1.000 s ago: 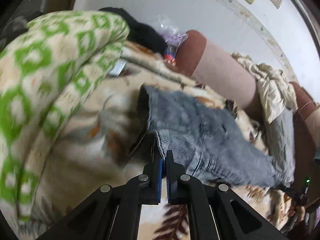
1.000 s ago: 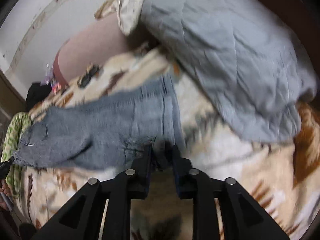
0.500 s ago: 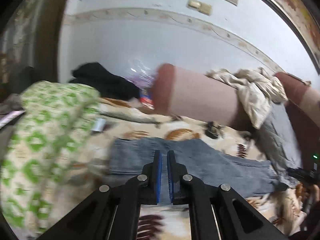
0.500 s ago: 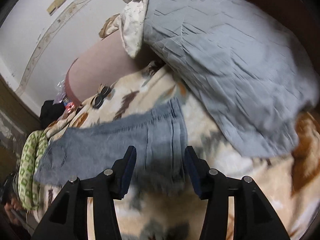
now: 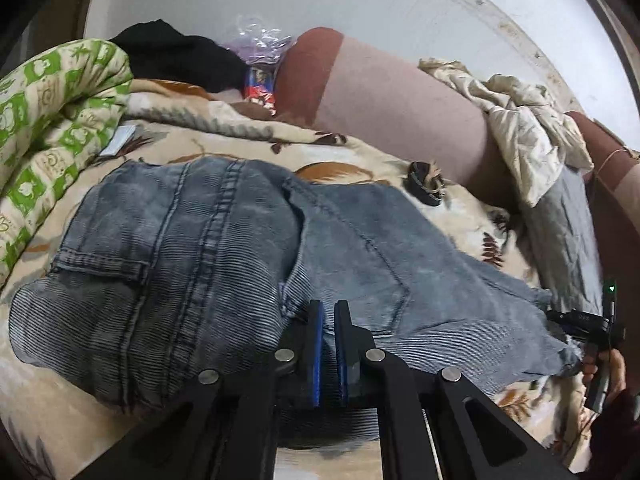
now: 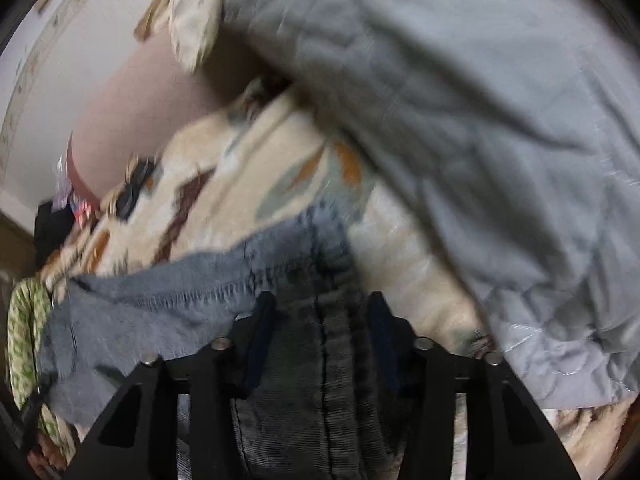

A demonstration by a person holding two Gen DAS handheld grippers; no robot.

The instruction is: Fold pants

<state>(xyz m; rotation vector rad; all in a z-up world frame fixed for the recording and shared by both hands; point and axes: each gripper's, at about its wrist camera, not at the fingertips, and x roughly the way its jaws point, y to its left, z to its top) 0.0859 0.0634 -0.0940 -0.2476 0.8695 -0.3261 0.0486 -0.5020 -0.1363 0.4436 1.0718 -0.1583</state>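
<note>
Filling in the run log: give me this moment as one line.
stage: folding | jeans: on leaf-print blanket | left tongs: shut, over jeans | right tongs: closing, denim between jaws

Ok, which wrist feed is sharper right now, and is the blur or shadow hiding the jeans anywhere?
Left wrist view: sharp; the jeans show ribbing and seams clearly, with fisheye bending at the edges and shadow under the left gripper. Right wrist view: smeared by motion blur; the grey quilt and patterned blanket are soft, and the denim between the closing fingers of the right gripper is dark and shadowed.
</note>
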